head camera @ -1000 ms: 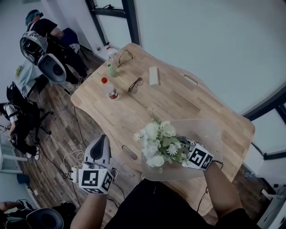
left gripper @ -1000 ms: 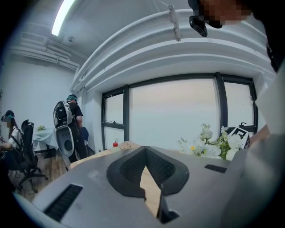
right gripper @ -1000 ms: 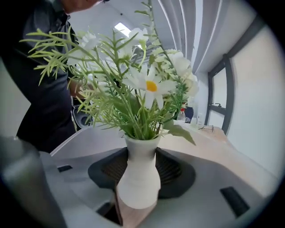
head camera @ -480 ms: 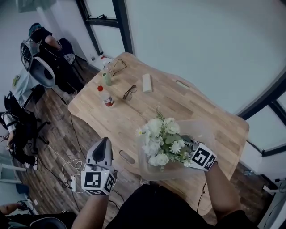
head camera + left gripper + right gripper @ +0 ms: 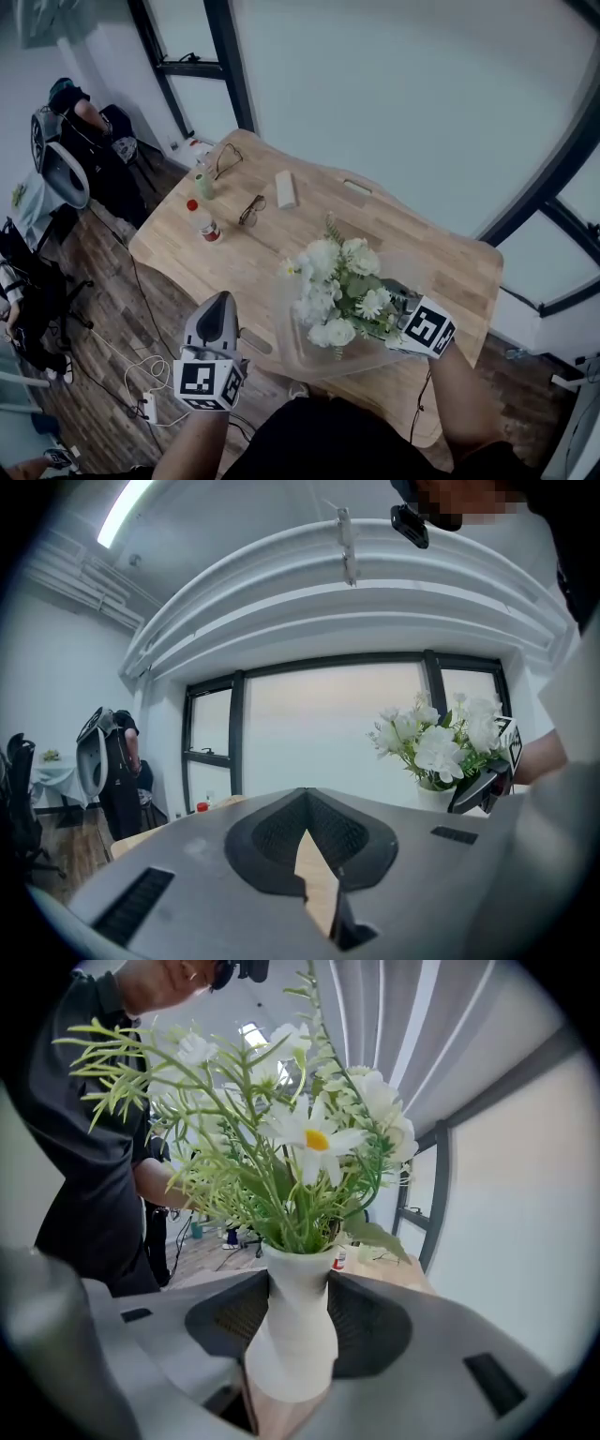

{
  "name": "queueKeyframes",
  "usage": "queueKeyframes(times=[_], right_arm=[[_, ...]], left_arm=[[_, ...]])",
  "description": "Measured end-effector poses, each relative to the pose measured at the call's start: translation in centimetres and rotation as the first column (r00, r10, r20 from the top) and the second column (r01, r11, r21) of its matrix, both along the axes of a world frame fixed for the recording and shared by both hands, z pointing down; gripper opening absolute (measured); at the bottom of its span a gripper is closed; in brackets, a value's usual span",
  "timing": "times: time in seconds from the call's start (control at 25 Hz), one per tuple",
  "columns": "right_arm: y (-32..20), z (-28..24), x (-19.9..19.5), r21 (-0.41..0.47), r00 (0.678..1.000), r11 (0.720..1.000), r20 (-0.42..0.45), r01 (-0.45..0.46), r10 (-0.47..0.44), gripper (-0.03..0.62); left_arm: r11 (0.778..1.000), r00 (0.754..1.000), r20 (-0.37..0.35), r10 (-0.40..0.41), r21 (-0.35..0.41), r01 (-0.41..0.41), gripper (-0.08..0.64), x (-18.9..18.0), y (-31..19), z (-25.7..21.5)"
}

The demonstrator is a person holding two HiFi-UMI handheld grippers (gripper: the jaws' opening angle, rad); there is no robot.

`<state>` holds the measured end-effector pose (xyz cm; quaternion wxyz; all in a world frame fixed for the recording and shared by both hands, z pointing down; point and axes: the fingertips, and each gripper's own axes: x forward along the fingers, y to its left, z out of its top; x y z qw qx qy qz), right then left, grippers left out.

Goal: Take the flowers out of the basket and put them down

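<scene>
The right gripper (image 5: 397, 306) has its jaws clamped on the narrow waist of a white vase (image 5: 292, 1327) holding the flowers (image 5: 337, 289), which sit over the translucent basket (image 5: 302, 360) on the wooden desk (image 5: 281, 239). The left gripper (image 5: 219, 306) hovers beside the desk's near edge, jaws together and empty.

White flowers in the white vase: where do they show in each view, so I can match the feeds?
Head view: the white flowers in the white ceramic vase sit lower centre-right.
Left gripper view: flowers at upper right, beyond the jaws.
Right gripper view: vase dead centre, clamped between the jaws.
Shared landmark: the light wooden table.
</scene>
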<state>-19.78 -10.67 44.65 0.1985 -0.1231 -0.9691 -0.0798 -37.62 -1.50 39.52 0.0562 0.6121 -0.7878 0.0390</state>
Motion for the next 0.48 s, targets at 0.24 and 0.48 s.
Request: queueKeyframes(times=[0.24,0.48], right_arm=[[-1.0,-2.4,1.2,0.008,0.998,0.998,0.021,-0.068,0.067,0.215],[-2.4,-4.0,2.8,0.021,0.989,0.990,0.040,-0.142,0.141,0.215]], left_arm=[[0.998,0.998,0.006,0.055,0.029,-0.055,0.005,0.9,-1.4,-1.2],[0.993,0.994,0.010,0.105,0.054,-0.106,0.005,1.9,-3.1,-2.3]])
